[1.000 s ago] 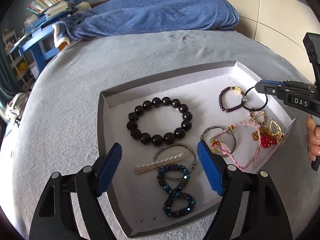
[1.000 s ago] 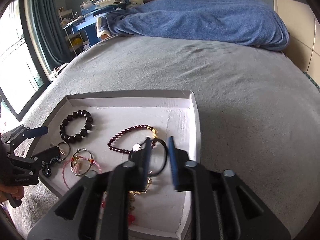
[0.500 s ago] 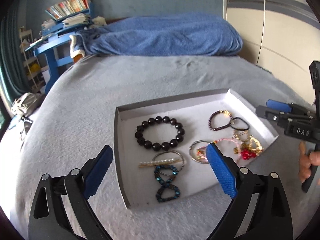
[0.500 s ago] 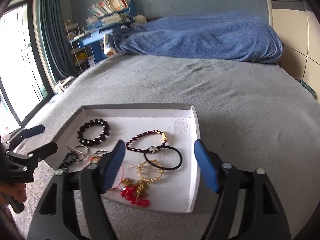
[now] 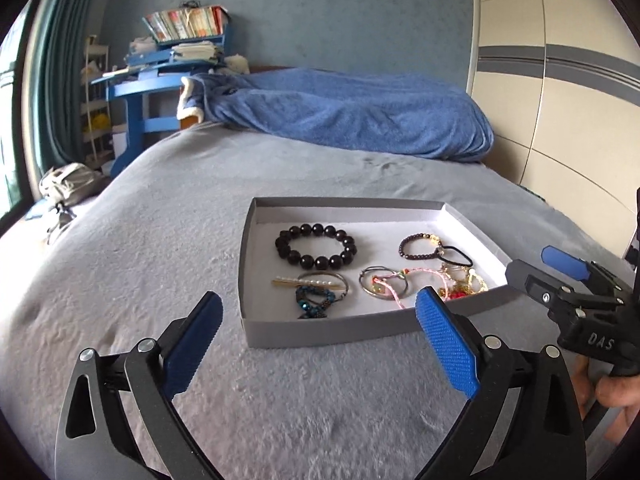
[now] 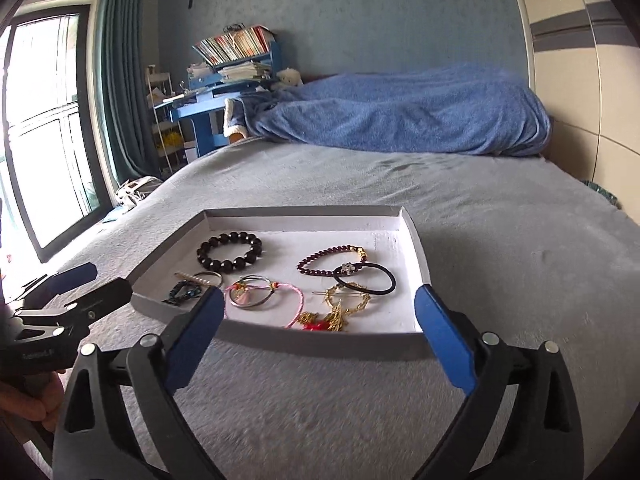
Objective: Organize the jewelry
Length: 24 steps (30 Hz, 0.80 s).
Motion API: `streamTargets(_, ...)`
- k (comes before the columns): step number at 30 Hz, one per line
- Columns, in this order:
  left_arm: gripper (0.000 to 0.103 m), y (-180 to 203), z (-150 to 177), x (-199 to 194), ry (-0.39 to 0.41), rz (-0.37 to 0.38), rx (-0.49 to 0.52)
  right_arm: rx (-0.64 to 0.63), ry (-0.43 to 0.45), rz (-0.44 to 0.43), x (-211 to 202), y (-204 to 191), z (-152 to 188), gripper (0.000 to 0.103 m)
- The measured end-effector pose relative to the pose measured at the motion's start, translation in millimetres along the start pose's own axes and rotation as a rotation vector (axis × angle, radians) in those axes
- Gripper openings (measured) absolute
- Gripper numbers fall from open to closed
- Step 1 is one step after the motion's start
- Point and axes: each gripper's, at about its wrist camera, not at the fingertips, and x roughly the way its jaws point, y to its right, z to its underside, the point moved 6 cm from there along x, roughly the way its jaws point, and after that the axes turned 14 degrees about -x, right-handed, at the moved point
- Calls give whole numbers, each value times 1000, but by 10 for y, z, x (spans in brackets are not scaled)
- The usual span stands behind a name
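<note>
A shallow grey tray lies on the grey bed and holds several pieces of jewelry. In it are a black bead bracelet, a dark red bead bracelet, a black hair tie, silver rings with a pink cord, a blue bead piece, and gold and red pieces. My left gripper is open and empty, in front of the tray's near wall. My right gripper is open and empty, just short of the tray's near edge.
A blue blanket lies heaped at the far end of the bed. A blue desk with books stands at the far left. A wardrobe lines the right side. A window and curtain are on the left.
The right gripper opened, let go of the black hair tie in the tray and drew back. Both grippers pulled back and lowered away from the tray.
</note>
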Motion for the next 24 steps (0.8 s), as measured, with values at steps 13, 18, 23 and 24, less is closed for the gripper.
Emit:
streamTargets(13, 98, 102, 110, -112, 19, 18, 48, 15, -4, -3, -183, -109, 182, 97)
streamTargets(18, 98, 93, 118, -109, 13, 22, 44, 17, -1, 4, -204, -118, 195, 97)
streamTargets(23, 98, 66, 121, -114, 13, 20, 33, 17, -6, 4, -204, -117, 199, 97)
streamTargets(24, 98, 67, 122, -110, 12, 20, 33, 17, -6, 4, -206, -117, 200, 97)
